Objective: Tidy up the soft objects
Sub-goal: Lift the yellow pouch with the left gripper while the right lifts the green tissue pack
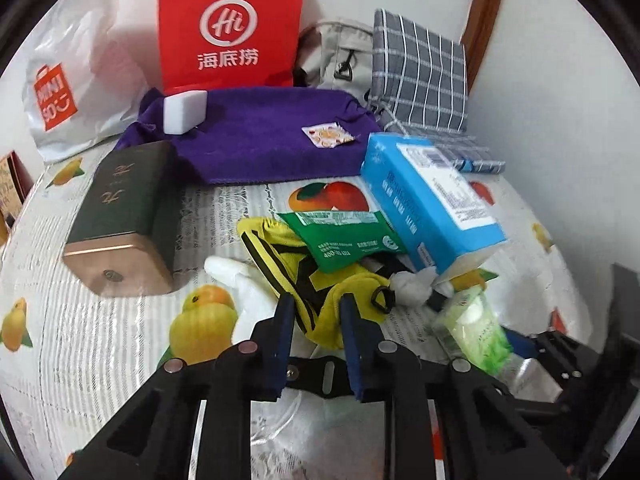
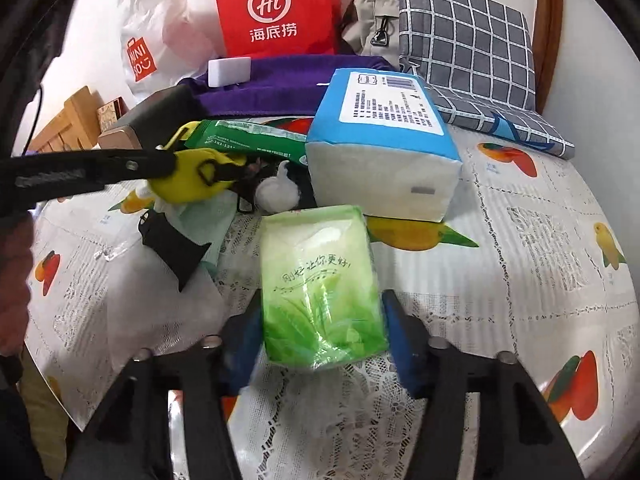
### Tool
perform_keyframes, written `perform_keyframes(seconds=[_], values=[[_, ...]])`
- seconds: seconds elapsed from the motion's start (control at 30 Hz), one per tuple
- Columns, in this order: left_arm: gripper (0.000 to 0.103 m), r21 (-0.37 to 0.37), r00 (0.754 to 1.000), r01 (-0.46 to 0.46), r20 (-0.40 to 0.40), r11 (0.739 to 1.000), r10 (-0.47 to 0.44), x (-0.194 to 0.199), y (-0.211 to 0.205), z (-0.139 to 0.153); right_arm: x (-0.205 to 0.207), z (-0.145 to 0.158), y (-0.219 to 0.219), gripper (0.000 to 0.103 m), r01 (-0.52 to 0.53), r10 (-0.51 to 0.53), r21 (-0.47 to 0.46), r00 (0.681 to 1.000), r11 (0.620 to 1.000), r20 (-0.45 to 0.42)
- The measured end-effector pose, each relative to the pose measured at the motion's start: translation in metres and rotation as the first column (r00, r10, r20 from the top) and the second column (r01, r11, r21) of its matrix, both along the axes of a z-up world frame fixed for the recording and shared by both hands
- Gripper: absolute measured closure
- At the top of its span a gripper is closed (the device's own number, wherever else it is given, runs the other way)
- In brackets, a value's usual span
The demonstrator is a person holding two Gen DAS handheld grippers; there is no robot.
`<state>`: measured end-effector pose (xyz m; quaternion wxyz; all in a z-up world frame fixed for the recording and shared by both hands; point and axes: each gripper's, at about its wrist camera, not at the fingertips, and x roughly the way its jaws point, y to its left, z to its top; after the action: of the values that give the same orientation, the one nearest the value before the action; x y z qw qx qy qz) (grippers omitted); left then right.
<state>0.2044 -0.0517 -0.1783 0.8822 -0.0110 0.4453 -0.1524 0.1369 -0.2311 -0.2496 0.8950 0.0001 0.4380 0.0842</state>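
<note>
A yellow-and-black cloth pouch [image 1: 320, 296] lies in a heap of soft things at the table's middle. My left gripper [image 1: 316, 308] is closed around its near end; it also shows in the right wrist view [image 2: 188, 178], pinched by the left gripper's fingers [image 2: 120, 166]. My right gripper [image 2: 320, 320] straddles a green tissue pack [image 2: 320, 284] with both pads at its sides, and the pack is seen in the left wrist view [image 1: 476, 328]. A blue tissue pack [image 1: 432, 200] leans on the heap. A green wipes packet [image 1: 340, 240] lies on the pouch.
A dark green box [image 1: 124, 216] lies at left. A purple towel [image 1: 260, 132] with a white sponge block [image 1: 184, 112] lies behind. A red paper bag [image 1: 232, 24], a white plastic bag [image 1: 68, 96], a beige bag [image 1: 340, 52] and grey checked cloth [image 1: 420, 72] stand against the wall.
</note>
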Motion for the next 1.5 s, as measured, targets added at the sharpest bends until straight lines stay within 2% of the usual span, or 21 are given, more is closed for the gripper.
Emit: perform_keyframes(seconds=[0.13,0.2,0.33,0.57,0.67,0.77,0.93,0.97,1.0,1.03,1.07,1.13,1.23,1.37,1.43,1.5], values=[[0.082,-0.031,1.000,-0.019,0.012,0.999,0.019,-0.013,0.018,0.012,0.000,0.003,-0.014,0.050,0.035,-0.033,0.083,0.999,0.996,-0.028],[0.082,-0.042,0.999,-0.033,0.025,0.999,0.034,-0.020,0.027,0.019,-0.002,0.004,-0.019,0.050,0.053,-0.050,0.095,0.998,0.994,-0.035],[0.082,-0.076,0.997,-0.067,0.041,0.995,0.071,-0.036,0.052,0.033,-0.003,0.003,-0.027,0.050,0.092,-0.088,0.089,0.995,0.992,-0.043],[0.082,-0.052,0.986,-0.150,0.062,0.987,0.153,-0.064,0.094,0.041,-0.014,0.003,-0.029,0.050,0.107,-0.105,0.055,0.994,0.993,-0.042],[0.082,-0.060,0.983,-0.180,0.036,0.982,0.182,-0.072,0.113,0.034,-0.019,0.003,-0.028,0.050,0.106,-0.104,0.046,0.994,0.993,-0.042],[0.082,-0.033,0.979,-0.206,-0.011,0.978,0.206,-0.076,0.125,0.016,-0.021,0.003,-0.027,0.050,0.103,-0.102,0.032,0.994,0.994,-0.042],[0.075,-0.015,0.967,-0.229,-0.117,0.973,0.226,-0.074,0.138,-0.017,-0.024,0.003,-0.026,0.049,0.103,-0.102,0.022,0.994,0.994,-0.048],[0.068,-0.013,0.962,-0.240,-0.137,0.971,0.236,-0.071,0.140,-0.023,-0.024,0.003,-0.025,0.049,0.104,-0.103,0.021,0.994,0.994,-0.048],[0.054,-0.014,0.959,-0.247,-0.146,0.969,0.243,-0.071,0.142,-0.025,-0.025,0.003,-0.025,0.048,0.106,-0.105,0.017,0.993,0.994,-0.046],[0.044,-0.026,0.954,-0.264,-0.153,0.964,0.257,-0.069,0.145,-0.029,-0.025,0.003,-0.024,0.047,0.109,-0.108,0.011,0.993,0.994,-0.045],[0.029,-0.038,0.951,-0.279,-0.150,0.960,0.270,-0.067,0.147,-0.030,-0.026,0.002,-0.021,0.046,0.111,-0.111,0.001,0.993,0.994,-0.043],[0.025,-0.068,0.940,-0.322,-0.142,0.944,0.310,-0.063,0.151,-0.030,-0.028,0.001,-0.017,0.037,0.108,-0.108,-0.016,0.993,0.994,-0.038],[0.021,-0.115,0.939,-0.322,-0.165,0.940,0.302,-0.054,0.150,-0.034,-0.027,-0.001,-0.011,0.026,0.116,-0.116,-0.019,0.993,0.993,-0.035],[0.018,-0.071,0.931,-0.337,-0.172,0.939,0.322,-0.037,0.139,-0.045,-0.021,-0.002,-0.007,0.021,0.159,-0.159,-0.012,0.987,0.987,-0.034],[0.016,-0.032,0.944,-0.304,-0.143,0.952,0.296,-0.031,0.127,-0.045,-0.018,-0.002,-0.005,0.021,0.179,-0.180,-0.017,0.983,0.984,-0.032],[0.007,0.007,0.955,-0.274,-0.120,0.962,0.273,-0.028,0.117,-0.047,-0.015,-0.003,-0.004,0.021,0.205,-0.206,-0.017,0.978,0.979,-0.027]])
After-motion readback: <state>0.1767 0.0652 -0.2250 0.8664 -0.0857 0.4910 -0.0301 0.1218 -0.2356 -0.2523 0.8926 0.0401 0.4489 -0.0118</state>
